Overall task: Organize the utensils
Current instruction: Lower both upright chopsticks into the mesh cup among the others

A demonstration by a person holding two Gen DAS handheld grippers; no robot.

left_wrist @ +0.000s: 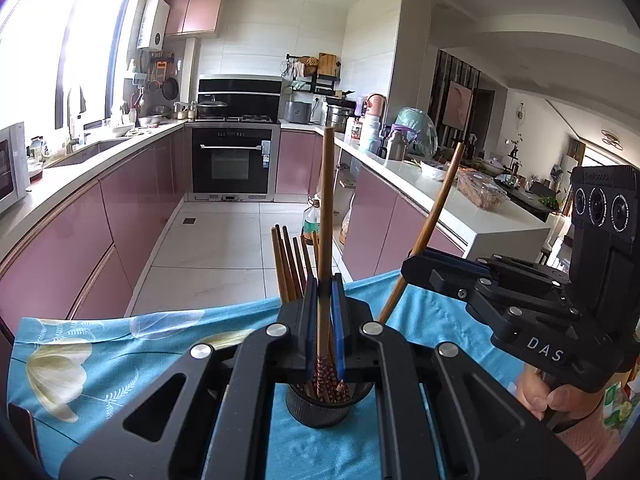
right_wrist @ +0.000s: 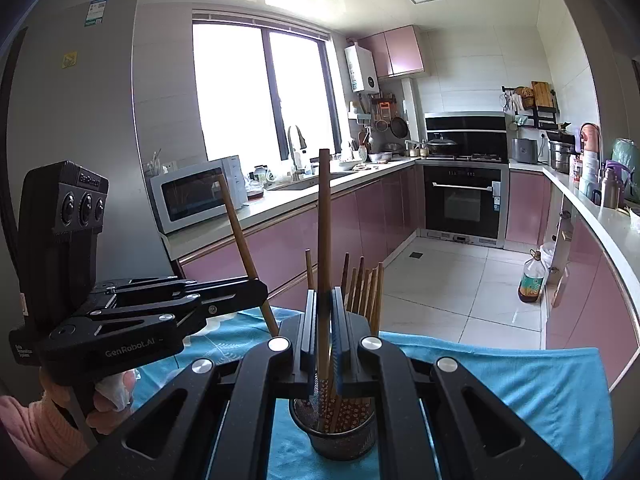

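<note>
A dark mesh holder [left_wrist: 320,406] [right_wrist: 334,432] stands on the blue cloth, with several brown chopsticks [left_wrist: 290,266] [right_wrist: 366,288] upright in it. My left gripper [left_wrist: 325,320] is shut on one long chopstick [left_wrist: 326,208], held upright just above the holder. It also shows in the right wrist view [right_wrist: 256,288], shut on its tilted chopstick [right_wrist: 240,232]. My right gripper [right_wrist: 323,328] is shut on another chopstick [right_wrist: 323,220], upright over the holder. It shows in the left wrist view [left_wrist: 412,268], shut on its tilted chopstick [left_wrist: 436,216].
The table carries a blue flowered cloth [left_wrist: 100,352] [right_wrist: 520,380]. Beyond lie a tiled floor [left_wrist: 224,248], pink cabinets, an oven [left_wrist: 232,160], a microwave [right_wrist: 196,196], a cluttered counter [left_wrist: 440,184] and an oil bottle [right_wrist: 532,278] on the floor.
</note>
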